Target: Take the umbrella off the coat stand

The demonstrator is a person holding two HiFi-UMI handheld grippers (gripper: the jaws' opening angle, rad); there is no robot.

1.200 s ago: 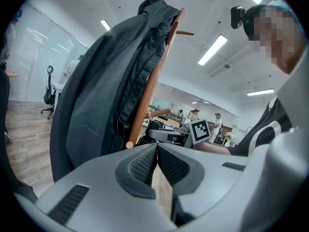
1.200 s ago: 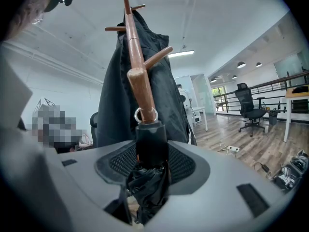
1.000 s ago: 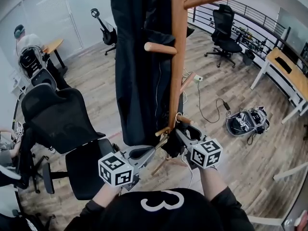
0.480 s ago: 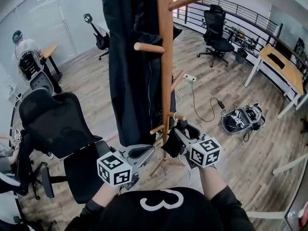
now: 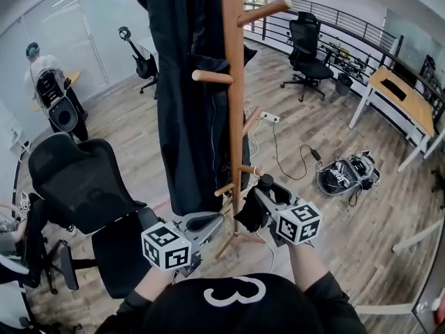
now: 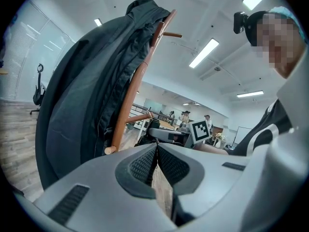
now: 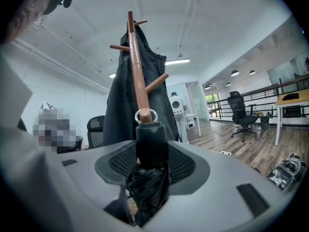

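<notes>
A wooden coat stand (image 5: 232,82) rises in front of me with a long black coat (image 5: 186,103) hung on its left side. In the right gripper view a folded black umbrella (image 7: 147,187) hangs with its dark handle (image 7: 151,139) upright. Its metal ring (image 7: 146,115) sits round the end of a low peg. My right gripper (image 7: 151,153) is shut on that handle; the head view shows the right gripper (image 5: 259,199) at the low peg (image 5: 249,170). My left gripper (image 5: 208,223) is lower left of the pole, jaws pressed together on nothing. The left gripper (image 6: 156,151) faces the coat (image 6: 82,95).
Black office chairs (image 5: 80,179) stand close on the left. On the wooden floor lie a power strip with its cable (image 5: 268,117) and a grey bag (image 5: 345,174). A desk (image 5: 403,97) is at the right, a railing behind. A person (image 5: 43,68) stands far left.
The stand has drifted left in the head view and the far person has shifted. Both grippers hold almost the same place, the right one still shut on the umbrella.
</notes>
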